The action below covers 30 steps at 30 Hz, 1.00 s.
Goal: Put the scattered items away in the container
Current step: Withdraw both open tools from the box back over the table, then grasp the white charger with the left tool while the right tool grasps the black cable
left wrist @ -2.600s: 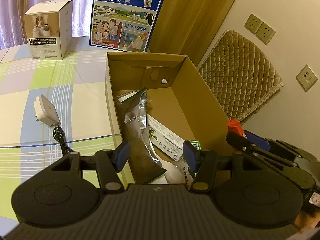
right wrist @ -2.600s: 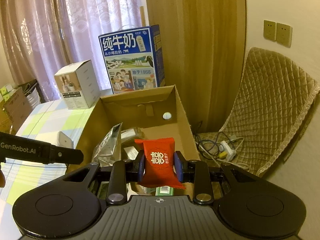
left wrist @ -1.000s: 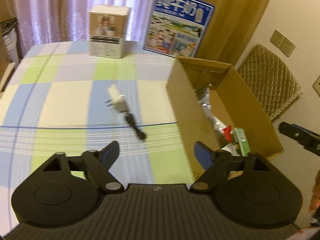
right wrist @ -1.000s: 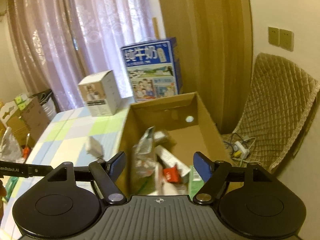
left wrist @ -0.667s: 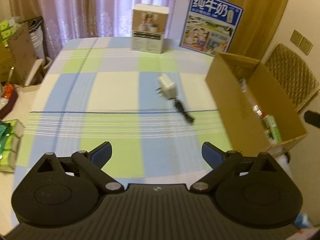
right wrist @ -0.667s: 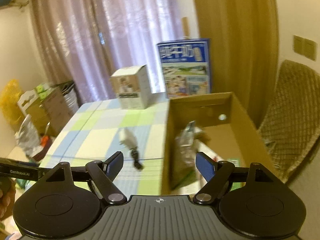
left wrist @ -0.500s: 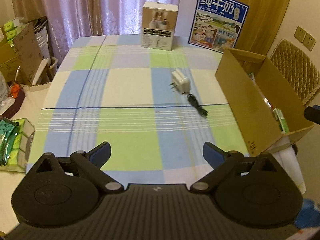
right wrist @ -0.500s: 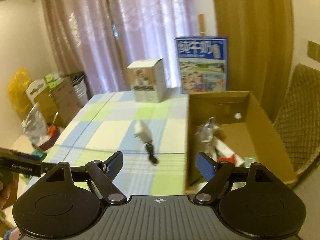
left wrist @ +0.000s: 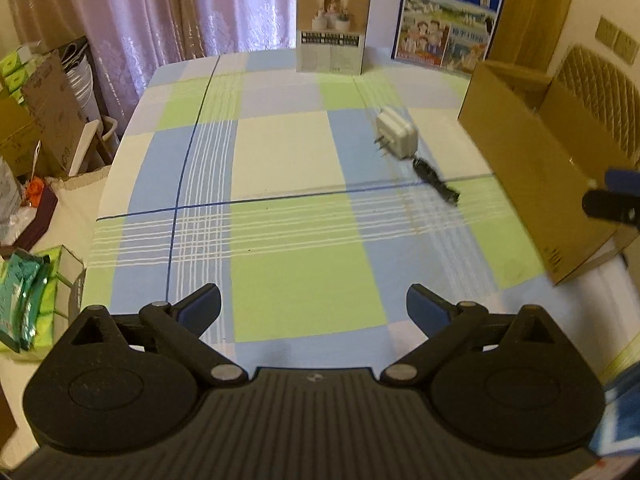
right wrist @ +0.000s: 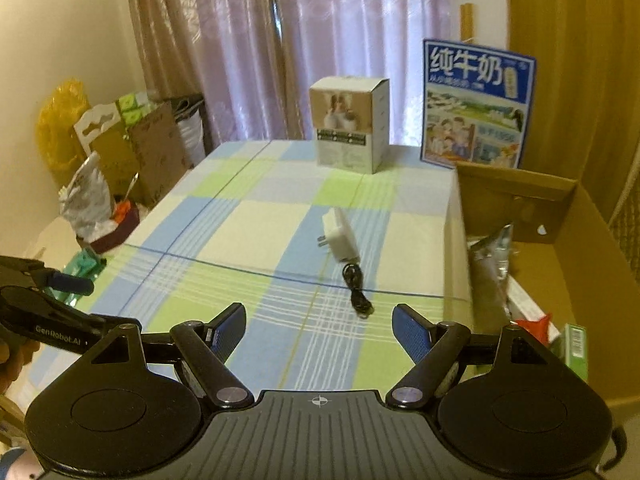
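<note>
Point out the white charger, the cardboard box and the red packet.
white charger point(right wrist: 340, 236): right wrist view, on the plug body.
cardboard box point(right wrist: 516, 196): right wrist view, on the far inner wall.
red packet point(right wrist: 534, 328): right wrist view, on the corner showing inside the box.

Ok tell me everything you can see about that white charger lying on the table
The white charger is a flat, rounded block, apparently plastic, lying on the checked tablecloth left of the cardboard box. Two metal prongs stick out of one side. A coiled black cable lies at its near end; the joint is unclear. Neither open gripper touches it.
</note>
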Each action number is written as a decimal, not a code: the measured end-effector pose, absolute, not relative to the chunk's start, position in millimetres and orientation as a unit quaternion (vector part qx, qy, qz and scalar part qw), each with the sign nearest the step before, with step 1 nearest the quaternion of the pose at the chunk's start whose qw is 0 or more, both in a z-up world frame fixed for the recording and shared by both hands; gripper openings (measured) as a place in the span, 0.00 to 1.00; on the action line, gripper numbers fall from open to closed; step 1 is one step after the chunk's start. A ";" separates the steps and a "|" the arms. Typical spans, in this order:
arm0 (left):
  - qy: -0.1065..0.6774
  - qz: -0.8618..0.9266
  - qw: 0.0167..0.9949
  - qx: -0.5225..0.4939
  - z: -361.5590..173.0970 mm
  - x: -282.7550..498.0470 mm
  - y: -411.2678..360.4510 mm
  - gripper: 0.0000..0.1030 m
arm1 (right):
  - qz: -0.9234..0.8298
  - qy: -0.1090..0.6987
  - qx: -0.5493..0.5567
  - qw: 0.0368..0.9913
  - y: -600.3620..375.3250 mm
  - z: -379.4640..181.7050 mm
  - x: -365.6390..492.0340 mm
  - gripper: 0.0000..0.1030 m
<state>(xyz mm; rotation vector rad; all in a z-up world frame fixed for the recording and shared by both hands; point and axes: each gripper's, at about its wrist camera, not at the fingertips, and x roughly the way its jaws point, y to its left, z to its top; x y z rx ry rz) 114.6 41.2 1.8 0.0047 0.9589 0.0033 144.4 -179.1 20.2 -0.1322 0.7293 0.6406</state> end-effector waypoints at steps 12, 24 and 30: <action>0.468 -0.081 0.874 0.101 -30.6 170.8 39.9 0.94 | 0.311 0.392 -0.099 0.860 -148.7 -31.8 201.5 0.75; 0.432 -0.192 0.856 0.208 -49.6 248.2 25.8 0.94 | 0.323 0.443 -0.153 0.822 -120.8 -78.7 268.5 0.58; 0.422 -0.246 0.832 0.262 -62.0 281.8 15.6 0.94 | 0.321 0.476 -0.191 0.797 -106.8 -97.9 294.2 0.48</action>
